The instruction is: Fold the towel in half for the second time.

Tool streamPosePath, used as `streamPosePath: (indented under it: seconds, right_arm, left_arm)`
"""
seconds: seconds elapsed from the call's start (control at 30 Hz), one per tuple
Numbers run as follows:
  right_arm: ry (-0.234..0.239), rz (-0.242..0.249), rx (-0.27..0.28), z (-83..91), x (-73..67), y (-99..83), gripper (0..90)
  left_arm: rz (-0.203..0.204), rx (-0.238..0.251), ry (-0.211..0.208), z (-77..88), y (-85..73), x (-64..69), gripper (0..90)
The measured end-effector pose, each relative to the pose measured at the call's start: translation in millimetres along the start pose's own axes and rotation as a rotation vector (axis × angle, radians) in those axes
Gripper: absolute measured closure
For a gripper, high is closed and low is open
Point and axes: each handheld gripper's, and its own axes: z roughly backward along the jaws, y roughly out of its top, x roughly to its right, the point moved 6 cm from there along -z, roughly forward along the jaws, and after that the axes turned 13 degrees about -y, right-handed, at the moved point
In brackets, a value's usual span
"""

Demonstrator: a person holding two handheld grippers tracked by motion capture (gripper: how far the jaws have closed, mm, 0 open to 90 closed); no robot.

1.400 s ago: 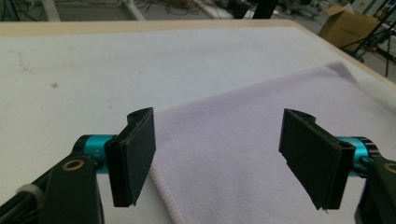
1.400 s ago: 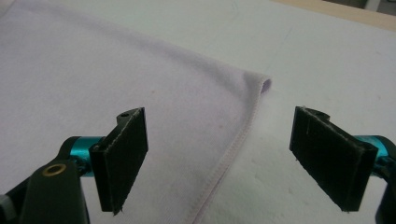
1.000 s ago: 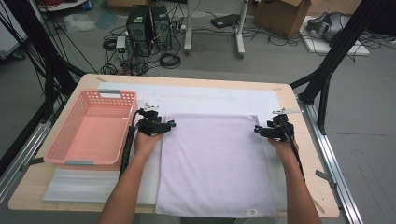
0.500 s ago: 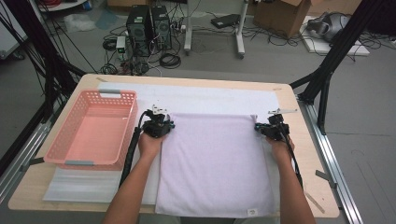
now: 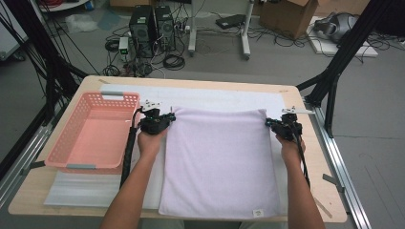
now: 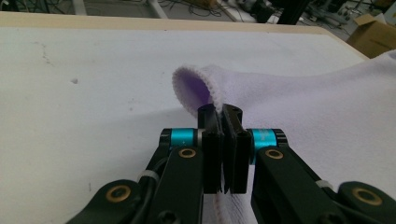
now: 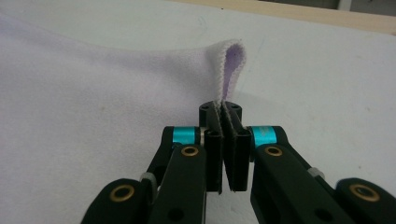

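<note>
Compared against the earlier high views: left gripper point(image 5: 165, 119) and right gripper point(image 5: 273, 125) found moved in from just outside the far corners of the lilac towel point(image 5: 219, 162) onto those corners. Jaws noted as having just been closing on both sides, with cloth between them. Left gripper point(image 6: 223, 140) seen clenched on the towel's hemmed edge point(image 6: 205, 88), a small loop of fabric standing up beyond the pads; right gripper point(image 7: 227, 144) clenched likewise on its own raised corner point(image 7: 229, 65). Judged from this: both far corners secured, lifting or folding toward the near edge likely to follow, nothing yet folded. Towel otherwise lying flat on the white mat point(image 5: 229, 98) at the middle of the table point(image 5: 305, 95), label at the near edge, pink basket point(image 5: 71, 152) standing just beside it to the left and not touching. Forearms entering from the near edge, stretched forward roughly parallel, hands low to the table, grippers held close to level and pointed away from the person. Grip on each corner shallow, confined to the hem; slippage under a quick pull considered possible.
</note>
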Motion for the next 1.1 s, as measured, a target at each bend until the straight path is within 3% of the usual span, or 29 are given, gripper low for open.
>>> streamPosePath:
  seconds: [0.2,0.3,0.43,0.5,0.73,0.87,1.1]
  right_arm:
    - [0.025,0.024,0.029,16.3,-5.3,4.0,88.0]
    - [0.039,0.044,0.031,26.5,-7.7,3.3,88.0]
    - [0.072,0.03,0.046,41.0,-10.2,-1.9,88.0]
    - [0.088,0.019,0.063,48.0,-12.6,-7.2,88.0]
    - [0.112,0.017,0.063,66.1,-18.5,-23.8,87.9]
    - [0.125,0.032,0.065,75.4,-23.1,-32.6,87.8]
    - [0.129,0.058,0.049,90.6,-28.5,-51.4,87.8]
  left_arm:
    - [-0.051,-0.009,-0.023,11.8,0.4,12.6,86.8]
    - [-0.029,-0.009,-0.032,20.7,-2.3,16.7,86.8]
    - [-0.057,0.013,-0.056,31.5,-4.5,30.5,86.8]
    - [-0.078,0.013,-0.07,35.4,-10.0,37.5,86.8]
    - [-0.076,0.035,-0.142,52.6,-29.1,56.1,86.8]
    - [-0.072,0.021,-0.164,60.9,-41.3,61.5,86.7]
    - [-0.101,-0.003,-0.184,75.0,-58.4,72.2,86.6]
